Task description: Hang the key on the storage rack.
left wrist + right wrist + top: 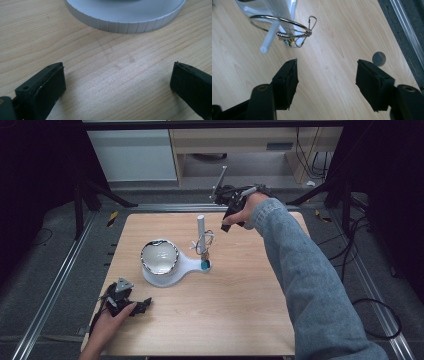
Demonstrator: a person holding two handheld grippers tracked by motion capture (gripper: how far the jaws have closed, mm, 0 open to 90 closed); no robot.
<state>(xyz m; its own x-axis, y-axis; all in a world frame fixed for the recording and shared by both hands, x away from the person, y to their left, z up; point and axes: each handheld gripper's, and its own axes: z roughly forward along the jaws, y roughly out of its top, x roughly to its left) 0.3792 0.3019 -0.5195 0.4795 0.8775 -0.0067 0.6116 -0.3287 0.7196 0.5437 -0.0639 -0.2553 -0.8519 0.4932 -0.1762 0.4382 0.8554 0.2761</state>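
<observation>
A white stand point(187, 265) sits mid-table with a shiny bowl point(159, 256) on its round base, whose ribbed rim point(125, 23) is just ahead of my left gripper. An upright white post point(200, 226) rises from the stand's narrow end and carries a wire ring with a clip point(204, 242) point(287, 23) and a short white rod point(270, 37). My left gripper point(144, 304) point(117, 82) rests low at the front left, open over bare wood. My right gripper point(223, 201) point(327, 80) hangs in the air at the far edge beside the post, open and holding nothing.
A wooden table point(235, 310) stands inside a metal rail frame point(55, 285). A small dark disc point(379, 58) lies near the table's edge by the rail. Cables trail on the floor at the right point(380, 315). The person's denim sleeve point(305, 280) crosses the right side.
</observation>
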